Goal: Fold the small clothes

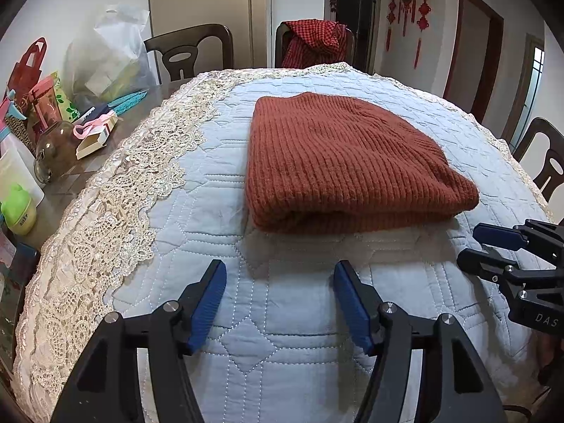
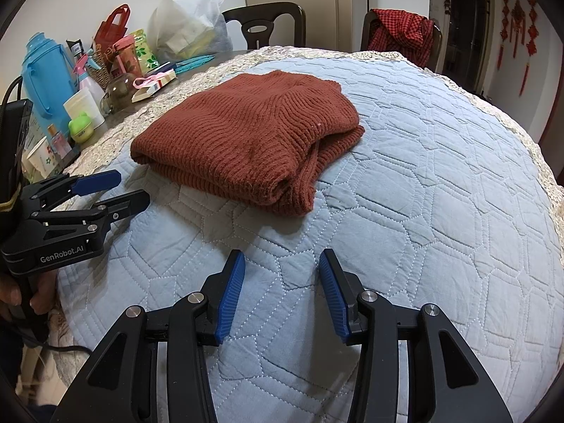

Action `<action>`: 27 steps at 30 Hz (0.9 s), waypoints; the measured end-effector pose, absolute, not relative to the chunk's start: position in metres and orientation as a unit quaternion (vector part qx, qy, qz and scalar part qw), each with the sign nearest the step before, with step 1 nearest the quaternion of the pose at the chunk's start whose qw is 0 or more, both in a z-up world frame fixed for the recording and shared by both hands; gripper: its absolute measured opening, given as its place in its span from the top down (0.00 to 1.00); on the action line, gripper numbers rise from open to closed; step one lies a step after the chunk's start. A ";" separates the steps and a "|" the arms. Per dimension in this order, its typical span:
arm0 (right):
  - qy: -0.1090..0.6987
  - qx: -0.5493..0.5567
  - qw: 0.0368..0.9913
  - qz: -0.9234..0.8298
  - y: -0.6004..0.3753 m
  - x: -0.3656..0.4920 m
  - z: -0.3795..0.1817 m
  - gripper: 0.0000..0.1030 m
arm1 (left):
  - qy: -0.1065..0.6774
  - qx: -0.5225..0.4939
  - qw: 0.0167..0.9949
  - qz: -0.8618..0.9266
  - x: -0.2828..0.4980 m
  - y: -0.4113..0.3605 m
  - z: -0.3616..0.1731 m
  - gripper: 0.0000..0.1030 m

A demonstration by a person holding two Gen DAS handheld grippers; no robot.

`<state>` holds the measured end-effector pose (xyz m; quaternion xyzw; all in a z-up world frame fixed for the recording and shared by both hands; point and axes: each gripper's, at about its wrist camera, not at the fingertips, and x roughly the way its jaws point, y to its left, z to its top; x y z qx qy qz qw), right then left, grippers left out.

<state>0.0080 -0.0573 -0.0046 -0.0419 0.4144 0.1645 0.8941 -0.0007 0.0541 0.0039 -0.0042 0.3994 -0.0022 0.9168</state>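
A rust-brown ribbed knit sweater (image 1: pixel 335 162) (image 2: pixel 246 134) lies folded into a thick rectangle on the light blue quilted cover (image 1: pixel 282 335) (image 2: pixel 440 211) of the table. My left gripper (image 1: pixel 280 268) (image 2: pixel 135 187) hovers just in front of the sweater's near folded edge, open, with only quilt between its blue pads. To the right of it, my right gripper (image 2: pixel 282 255) (image 1: pixel 467 245) is also open and holds nothing, a short way off the sweater's near right corner. Neither gripper touches the sweater.
Clutter crowds the bare table on the left: a blue thermos (image 2: pixel 46 81), a glass jar (image 1: pixel 56 148), a green cup (image 1: pixel 19 211), gift bags and a white plastic bag (image 1: pixel 105 60). The quilt has a lace border (image 1: pixel 116 211). Dark chairs stand behind; one carries a red checked garment (image 1: pixel 313 42).
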 end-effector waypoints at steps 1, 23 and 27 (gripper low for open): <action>0.414 -0.042 0.894 0.164 -0.057 0.008 -0.005 0.56 | 0.399 -0.004 0.917 -0.002 -0.001 0.054 0.004 0.36; 0.415 -0.039 0.894 0.167 -0.056 0.008 -0.004 0.55 | 0.400 -0.003 0.917 -0.002 -0.001 0.054 0.003 0.35; 0.415 -0.039 0.894 0.167 -0.056 0.008 -0.005 0.55 | 0.400 -0.002 0.917 -0.002 -0.001 0.054 0.003 0.35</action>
